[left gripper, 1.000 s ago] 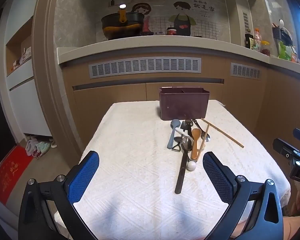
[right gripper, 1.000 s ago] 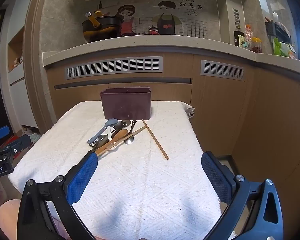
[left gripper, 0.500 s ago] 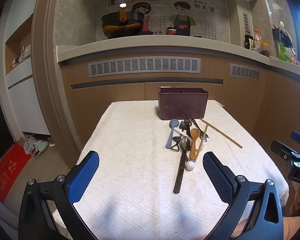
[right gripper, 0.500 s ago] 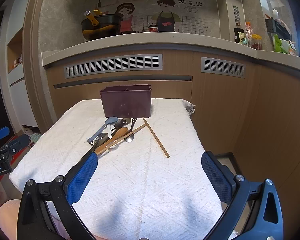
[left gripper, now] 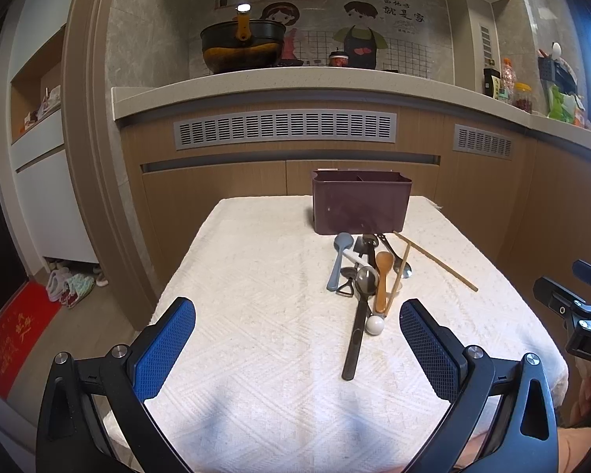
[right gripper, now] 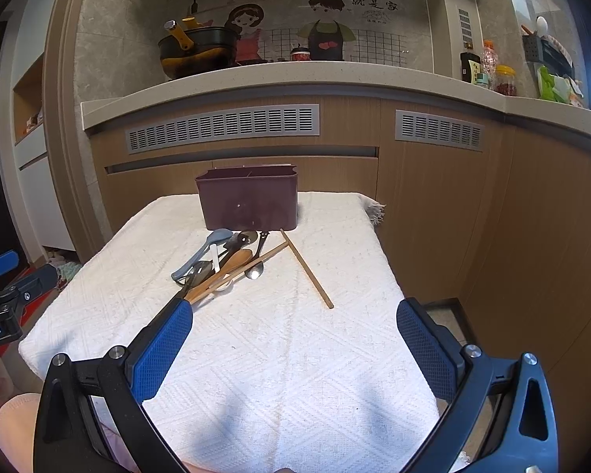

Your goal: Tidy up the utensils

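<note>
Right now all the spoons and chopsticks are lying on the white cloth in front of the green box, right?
Not quite: the box is dark purple-brown, not green, as the left wrist view shows. The spoons and chopsticks do lie on the white cloth in front of it.

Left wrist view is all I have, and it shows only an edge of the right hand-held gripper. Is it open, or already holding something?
Observer: The right hand-held gripper is open, with nothing between its pads.
Operator: What lies ahead of it?
Observer: The lone chopstick. Its near end points into the gap and touches neither pad.
Operator: And the rest?
Observer: The utensil pile sits toward its left finger, which hides the long dark handle's end.
</note>
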### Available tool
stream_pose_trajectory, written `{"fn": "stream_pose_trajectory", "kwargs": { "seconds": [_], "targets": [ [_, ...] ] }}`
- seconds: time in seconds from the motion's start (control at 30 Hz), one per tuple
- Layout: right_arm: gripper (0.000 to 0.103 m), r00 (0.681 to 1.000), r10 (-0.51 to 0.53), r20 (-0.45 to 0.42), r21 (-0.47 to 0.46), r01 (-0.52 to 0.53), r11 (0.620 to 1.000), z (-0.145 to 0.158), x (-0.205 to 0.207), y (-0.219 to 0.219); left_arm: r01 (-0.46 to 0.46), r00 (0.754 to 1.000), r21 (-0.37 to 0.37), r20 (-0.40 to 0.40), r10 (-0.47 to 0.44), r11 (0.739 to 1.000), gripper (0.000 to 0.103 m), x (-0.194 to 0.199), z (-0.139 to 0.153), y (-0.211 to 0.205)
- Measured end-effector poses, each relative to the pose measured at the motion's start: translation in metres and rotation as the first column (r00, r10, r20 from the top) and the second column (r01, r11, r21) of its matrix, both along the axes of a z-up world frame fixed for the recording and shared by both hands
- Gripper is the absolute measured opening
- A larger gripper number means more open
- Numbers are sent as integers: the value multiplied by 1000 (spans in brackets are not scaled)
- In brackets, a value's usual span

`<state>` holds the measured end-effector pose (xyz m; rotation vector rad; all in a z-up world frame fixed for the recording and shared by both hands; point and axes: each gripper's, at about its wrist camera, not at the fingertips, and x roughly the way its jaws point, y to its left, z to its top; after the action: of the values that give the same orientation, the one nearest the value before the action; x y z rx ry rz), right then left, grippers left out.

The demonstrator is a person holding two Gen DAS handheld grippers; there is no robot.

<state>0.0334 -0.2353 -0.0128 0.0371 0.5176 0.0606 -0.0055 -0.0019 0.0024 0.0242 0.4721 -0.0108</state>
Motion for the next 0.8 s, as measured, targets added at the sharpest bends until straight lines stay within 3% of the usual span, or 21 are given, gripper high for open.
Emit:
{"fn": "stream_pose_trajectory", "kwargs": {
  "seconds": [0.8],
  "targets": [
    [103, 1000, -6, -18, 7, 6, 1000, -1, 2, -3, 1, 1000, -10, -8, -1, 1000, 103, 4, -4, 3]
  ]
}}
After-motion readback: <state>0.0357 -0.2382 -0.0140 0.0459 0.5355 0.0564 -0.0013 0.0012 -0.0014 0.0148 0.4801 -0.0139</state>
